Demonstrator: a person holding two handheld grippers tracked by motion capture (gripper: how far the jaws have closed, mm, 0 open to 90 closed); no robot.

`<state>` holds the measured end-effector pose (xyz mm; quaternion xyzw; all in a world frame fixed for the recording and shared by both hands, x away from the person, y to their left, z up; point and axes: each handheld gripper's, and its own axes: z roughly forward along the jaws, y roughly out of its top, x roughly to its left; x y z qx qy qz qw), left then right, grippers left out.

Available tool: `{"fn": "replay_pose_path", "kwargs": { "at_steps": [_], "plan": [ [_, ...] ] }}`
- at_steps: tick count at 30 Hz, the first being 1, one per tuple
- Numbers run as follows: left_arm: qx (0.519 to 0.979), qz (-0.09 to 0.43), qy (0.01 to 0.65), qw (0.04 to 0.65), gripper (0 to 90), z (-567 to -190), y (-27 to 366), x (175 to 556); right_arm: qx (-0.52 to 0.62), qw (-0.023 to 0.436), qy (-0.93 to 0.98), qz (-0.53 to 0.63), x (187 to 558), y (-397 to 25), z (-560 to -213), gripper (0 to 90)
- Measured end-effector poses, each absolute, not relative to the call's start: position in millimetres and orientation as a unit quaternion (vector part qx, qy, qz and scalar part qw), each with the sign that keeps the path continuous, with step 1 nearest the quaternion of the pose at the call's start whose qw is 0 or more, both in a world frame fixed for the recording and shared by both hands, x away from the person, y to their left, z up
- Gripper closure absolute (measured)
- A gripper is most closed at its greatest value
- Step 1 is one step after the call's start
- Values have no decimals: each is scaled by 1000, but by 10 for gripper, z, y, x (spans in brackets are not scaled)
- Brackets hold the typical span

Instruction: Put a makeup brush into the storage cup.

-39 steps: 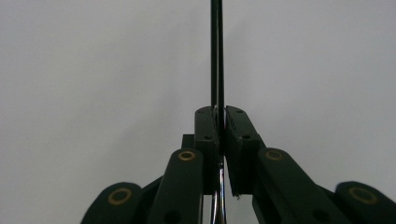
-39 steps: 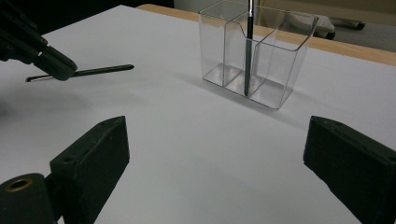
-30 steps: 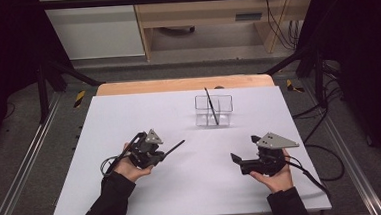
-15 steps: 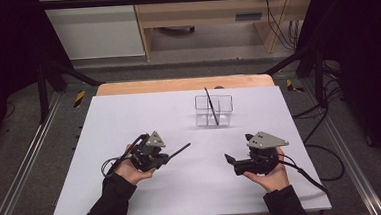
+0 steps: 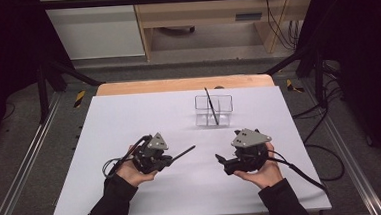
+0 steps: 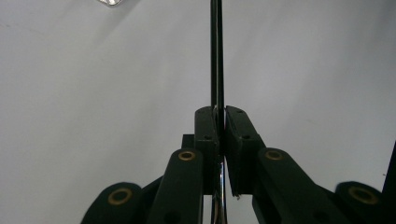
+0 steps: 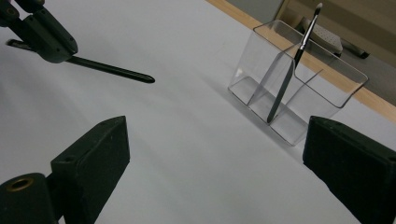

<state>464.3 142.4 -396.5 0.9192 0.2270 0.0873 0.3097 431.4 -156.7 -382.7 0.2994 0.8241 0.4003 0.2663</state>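
Observation:
My left gripper [image 5: 170, 159] is shut on a thin black stick, a brush handle [image 5: 183, 152], which juts right and away over the white table. In the left gripper view the handle [image 6: 216, 51] runs straight up from between the closed jaws of the left gripper [image 6: 221, 133]. My right gripper [image 5: 222, 162] is open and holds nothing; its jaws point left. A clear divided holder [image 5: 213, 109] stands at the back middle with another brush [image 5: 210, 105] leaning in it. The right gripper view shows the holder [image 7: 299, 93], that brush [image 7: 292, 70], and the held handle [image 7: 112, 70].
The white tabletop [image 5: 129, 116] has a wooden strip [image 5: 182, 84] along its far edge. Metal frame rails [image 5: 26, 162] flank both sides. Cables [image 5: 308, 175] trail from the grippers over the table.
The left gripper, still gripping the handle, has drifted slightly right and toward the person. The right gripper has moved left, toward the table's middle.

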Motion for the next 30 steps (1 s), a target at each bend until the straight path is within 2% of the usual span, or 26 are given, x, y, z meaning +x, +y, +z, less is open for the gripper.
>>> {"fn": "replay_pose_path", "kwargs": {
  "at_steps": [30],
  "plan": [
    [921, 74, 184, 334, 833, -3839, 1340, 4530, 204, 271, 881, 330, 4321, -1115, -3782, 89]
  ]
}}
